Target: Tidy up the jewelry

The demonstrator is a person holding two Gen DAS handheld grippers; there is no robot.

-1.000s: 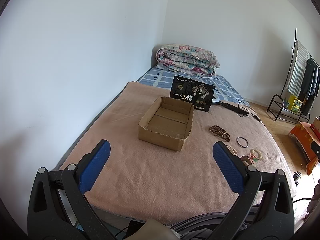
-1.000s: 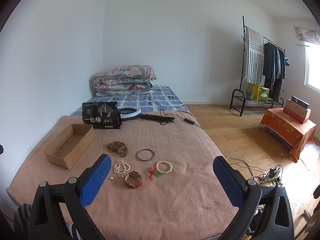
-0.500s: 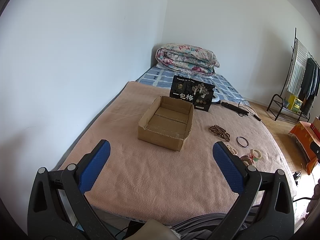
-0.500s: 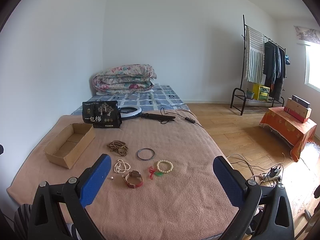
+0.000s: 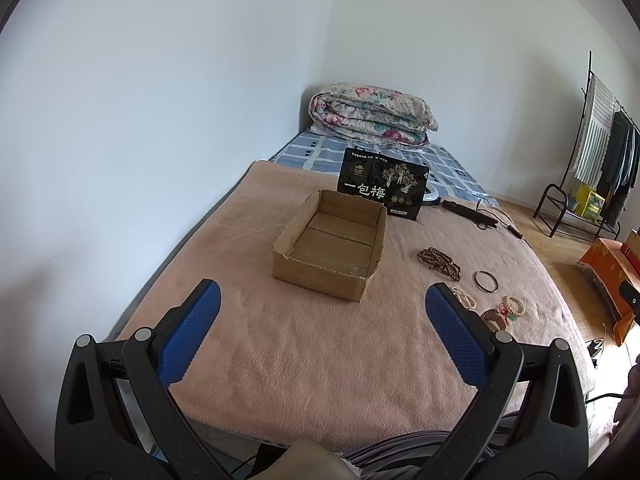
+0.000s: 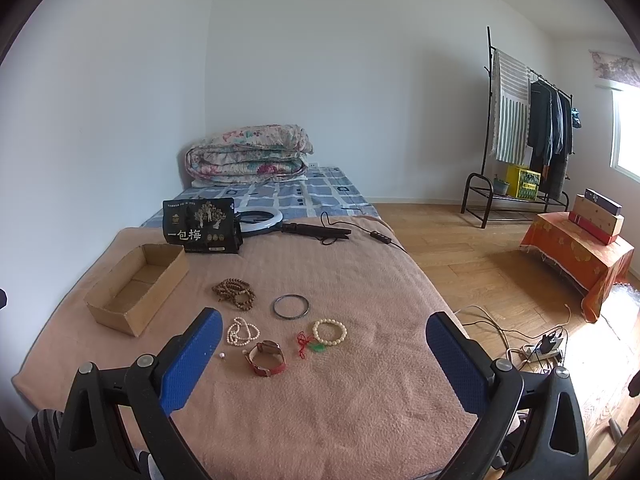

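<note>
An empty open cardboard box [image 5: 331,246] [image 6: 136,290] sits on the pink blanket. Right of it lie a brown bead string [image 6: 235,294] [image 5: 439,263], a dark bangle [image 6: 291,306] [image 5: 486,281], a white pearl string [image 6: 241,331], a cream bead bracelet [image 6: 329,331], a red-strap watch [image 6: 267,358] and a red cord with a green pendant [image 6: 310,345]. My left gripper [image 5: 320,300] is open and empty, short of the box. My right gripper [image 6: 324,328] is open and empty, above the blanket in front of the jewelry.
A black printed bag [image 6: 200,226] stands behind the box, with a ring light [image 6: 258,222] and its cable beside it. A folded quilt [image 6: 248,156] lies at the head of the bed. A clothes rack [image 6: 528,128] and an orange-covered stand [image 6: 576,252] are on the wooden floor at right.
</note>
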